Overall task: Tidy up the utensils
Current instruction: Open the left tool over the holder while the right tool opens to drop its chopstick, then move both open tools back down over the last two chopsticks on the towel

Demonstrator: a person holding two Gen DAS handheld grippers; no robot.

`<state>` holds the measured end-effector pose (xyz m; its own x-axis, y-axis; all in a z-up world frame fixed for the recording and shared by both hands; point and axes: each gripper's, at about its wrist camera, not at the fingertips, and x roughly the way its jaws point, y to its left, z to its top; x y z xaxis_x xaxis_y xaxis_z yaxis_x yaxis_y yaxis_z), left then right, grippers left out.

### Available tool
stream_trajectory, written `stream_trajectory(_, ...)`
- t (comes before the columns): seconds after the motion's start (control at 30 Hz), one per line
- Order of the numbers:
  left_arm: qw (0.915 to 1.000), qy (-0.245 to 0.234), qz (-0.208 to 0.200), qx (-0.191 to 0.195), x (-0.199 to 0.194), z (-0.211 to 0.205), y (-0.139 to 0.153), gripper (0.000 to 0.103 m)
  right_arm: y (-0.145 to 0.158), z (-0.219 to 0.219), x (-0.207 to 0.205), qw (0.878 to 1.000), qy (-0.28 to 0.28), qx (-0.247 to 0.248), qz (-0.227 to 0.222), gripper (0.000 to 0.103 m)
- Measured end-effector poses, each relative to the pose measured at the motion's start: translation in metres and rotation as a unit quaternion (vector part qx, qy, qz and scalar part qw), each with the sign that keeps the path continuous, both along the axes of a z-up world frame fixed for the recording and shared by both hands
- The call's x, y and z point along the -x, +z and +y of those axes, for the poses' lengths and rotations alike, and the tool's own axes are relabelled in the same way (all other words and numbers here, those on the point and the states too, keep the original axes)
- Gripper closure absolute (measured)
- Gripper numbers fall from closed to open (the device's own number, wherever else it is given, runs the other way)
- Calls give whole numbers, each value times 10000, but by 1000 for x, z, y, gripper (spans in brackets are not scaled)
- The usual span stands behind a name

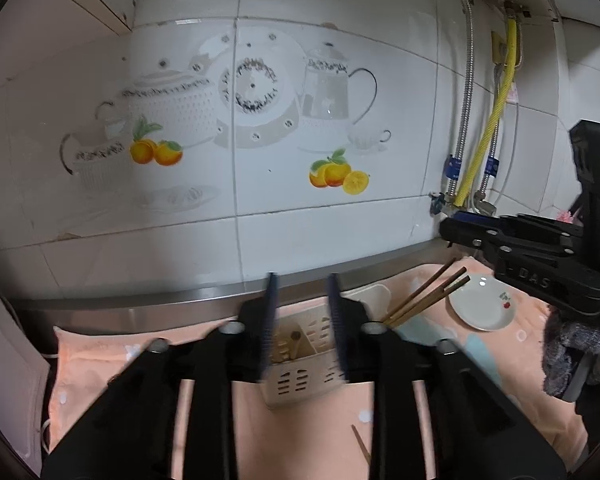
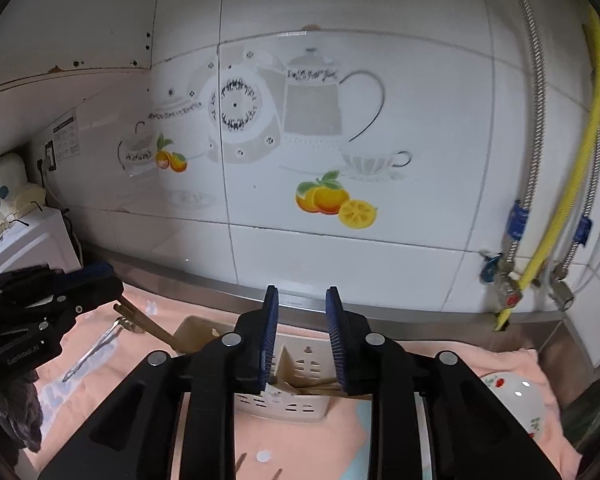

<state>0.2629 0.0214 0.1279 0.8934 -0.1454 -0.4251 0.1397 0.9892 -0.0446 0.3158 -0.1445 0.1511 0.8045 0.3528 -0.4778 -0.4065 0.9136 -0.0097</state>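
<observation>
**Utensil sort, opening stage: both tools empty above the caddy**

1. Left gripper, nearest my left camera. Fingers slightly spread, a clear gap between the blue pads, nothing in them.
2. Right gripper, same condition: fingers a little apart, empty. In the left view it shows at the right edge, held by a gloved hand.
3. Loose chopstick tips at the bottom of the right view, lying on the peach cloth that covers the worktop.
4. Cream slotted utensil caddy, directly ahead of both grippers on the cloth. One compartment holds several brown sticks; I cannot tell the count.
5. Chopsticks, a few, leaning out from just behind the caddy towards the right gripper.
6. Metal spoon, flat on the cloth, left of the caddy in the right view.
7. White saucer with red print, right of the caddy.
8. Steel upstand, then the tiled wall.

Step, as I judge it: choosing a first pick; little looks sorted. Next move calls for lowering one gripper onto a loose utensil, fingers straddling it crosswise before closing.
</observation>
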Motion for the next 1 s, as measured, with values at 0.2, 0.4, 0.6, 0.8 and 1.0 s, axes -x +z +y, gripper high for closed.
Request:
stream_trajectory(0.2,9998,74,-157,14,31,3,4,55,-4,-11,36,9999,9,63,-107,63)
stream_trajectory(0.4,9997,80,-206,54,64,9,-5,42,-33,-17,75,9999,34,128,87,56)
stream_trajectory(0.6,9999,117,-77,88,91,16,-29,30,-79,-12,116,9984,162,317,446,55)
stream_trajectory(0.8,9993,338,94,104,112,27,-59,19,-122,-13,145,9956,141,145,910,55)
stream_trajectory(1.0,9977,559,355,154,129,37,-93,12,-160,-13,168,9915,-14,112,1299,43)
